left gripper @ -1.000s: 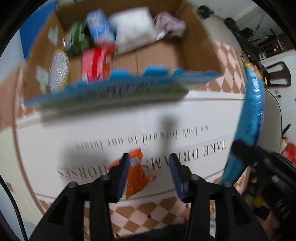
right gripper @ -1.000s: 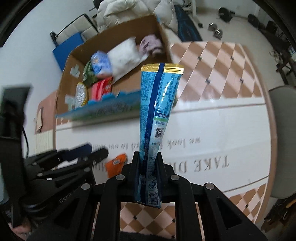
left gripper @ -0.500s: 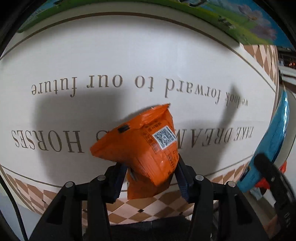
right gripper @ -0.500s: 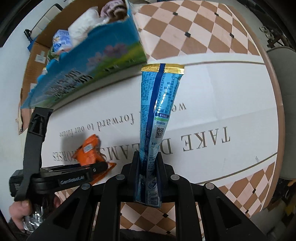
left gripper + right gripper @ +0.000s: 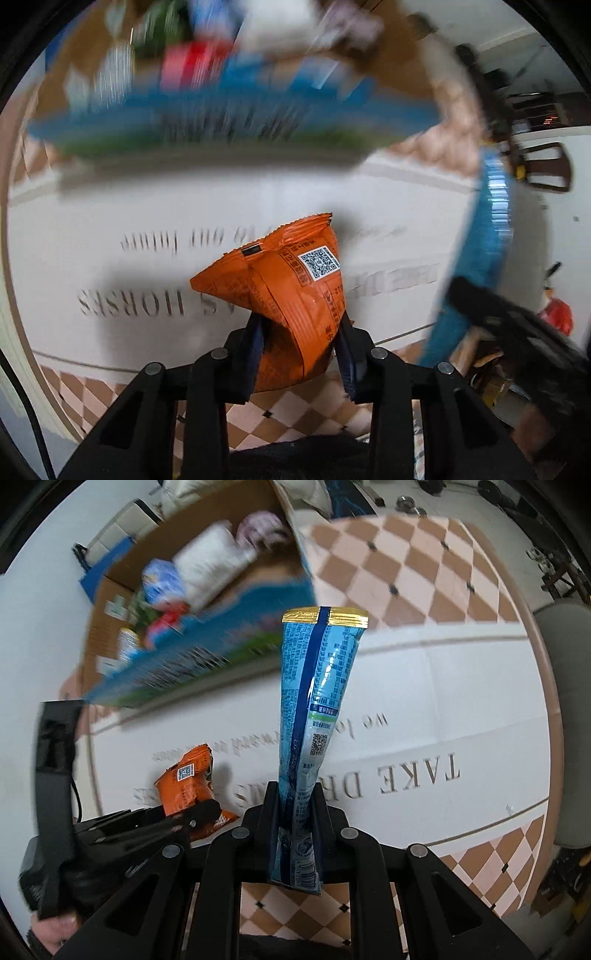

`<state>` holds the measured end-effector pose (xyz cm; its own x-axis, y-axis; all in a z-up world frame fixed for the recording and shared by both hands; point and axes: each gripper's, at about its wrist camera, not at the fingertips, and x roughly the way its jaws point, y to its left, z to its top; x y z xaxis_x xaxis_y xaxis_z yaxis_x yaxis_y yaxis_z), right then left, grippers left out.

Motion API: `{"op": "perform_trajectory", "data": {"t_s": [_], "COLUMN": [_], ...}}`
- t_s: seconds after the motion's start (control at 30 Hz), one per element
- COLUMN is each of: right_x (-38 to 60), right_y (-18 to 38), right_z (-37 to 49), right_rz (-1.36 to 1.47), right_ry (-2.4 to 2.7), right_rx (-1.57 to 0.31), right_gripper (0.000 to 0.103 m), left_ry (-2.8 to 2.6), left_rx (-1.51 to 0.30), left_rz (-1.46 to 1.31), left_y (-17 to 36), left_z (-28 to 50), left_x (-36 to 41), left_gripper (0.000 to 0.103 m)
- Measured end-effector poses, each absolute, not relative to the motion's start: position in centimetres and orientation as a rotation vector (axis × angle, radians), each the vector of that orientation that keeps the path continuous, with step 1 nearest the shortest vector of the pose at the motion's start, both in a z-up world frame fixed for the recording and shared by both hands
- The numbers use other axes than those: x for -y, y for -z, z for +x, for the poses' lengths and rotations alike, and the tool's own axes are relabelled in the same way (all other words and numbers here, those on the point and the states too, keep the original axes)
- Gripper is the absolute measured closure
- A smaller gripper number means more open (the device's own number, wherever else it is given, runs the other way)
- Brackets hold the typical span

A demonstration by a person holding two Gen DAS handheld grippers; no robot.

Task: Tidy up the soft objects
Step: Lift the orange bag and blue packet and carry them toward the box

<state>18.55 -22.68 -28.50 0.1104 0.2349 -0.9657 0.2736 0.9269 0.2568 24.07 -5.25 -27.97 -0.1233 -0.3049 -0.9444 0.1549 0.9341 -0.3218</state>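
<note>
Blue packet [image 5: 317, 716] upright, gold-end up

A white mat [image 5: 436, 686] with big grey letters lies flat on the floor [image 5: 388, 576]. The floor has pink and brown squares with little dark dots. A cardboard box [image 5: 207, 602] sits at the far edge of the mat. Whether it rests on the mat or on the floor is too blurry to tell. Soft packs lie inside the box.
</note>
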Motion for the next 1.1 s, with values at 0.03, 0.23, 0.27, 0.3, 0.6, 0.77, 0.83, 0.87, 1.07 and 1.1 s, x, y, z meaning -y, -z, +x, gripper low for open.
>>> {"op": "perform_trajectory", "data": {"t_s": [0.03, 0.23, 0.27, 0.3, 0.6, 0.77, 0.83, 0.87, 1.07, 1.1], "right_x": [22.6, 21.8, 21.6, 21.4, 21.2, 21.9, 22.1, 22.2, 22.8, 23.0], "right_y": [27.4, 20.3, 19.9, 19.5, 24.6, 24.6, 24.0, 23.8, 25.8, 26.3], "right_z": [18.9, 24.2, 25.2, 26.8, 36.2, 33.9, 31.3, 29.8, 22.7, 21.9], "right_rz": [0.432, 0.427, 0.431, 0.437, 0.485, 0.468, 0.458, 0.454, 0.372, 0.366], "right_ry": [0.011, -0.045, -0.043, -0.037, 0.061, 0.032, 0.012, 0.001, 0.054, 0.065], "right_rx": [-1.455, -1.305, -1.292, -1.274, -1.333, -1.318, -1.308, -1.310, -1.380, -1.391], "right_gripper": [0.086, 0.086, 0.086, 0.086, 0.086, 0.086, 0.086, 0.086, 0.087, 0.087], "left_ry": [0.419, 0.429, 0.421, 0.409, 0.333, 0.351, 0.380, 0.391, 0.362, 0.349], "left_rx": [-1.603, -1.515, -1.526, -1.545, -1.686, -1.520, -1.492, -1.499, -1.829, -1.851], "left_rz": [-0.117, -0.104, -0.106, -0.122, -0.128, 0.050, 0.063, 0.060, -0.236, -0.279], "left_y": [25.6, 20.2, 20.7, 21.2, 27.8, 24.5, 24.5, 25.0, 34.4, 35.3], "left_z": [25.0, 32.8, 34.1, 35.7, 42.5, 36.1, 33.0, 31.6, 27.3, 27.0], "left_x": [5.4, 5.6, 5.1, 5.2, 5.1, 3.7, 3.2, 3.0, 1.3, 1.3], "left_gripper": [0.071, 0.071, 0.071, 0.071, 0.071, 0.061, 0.041, 0.026, 0.022, 0.022]}}
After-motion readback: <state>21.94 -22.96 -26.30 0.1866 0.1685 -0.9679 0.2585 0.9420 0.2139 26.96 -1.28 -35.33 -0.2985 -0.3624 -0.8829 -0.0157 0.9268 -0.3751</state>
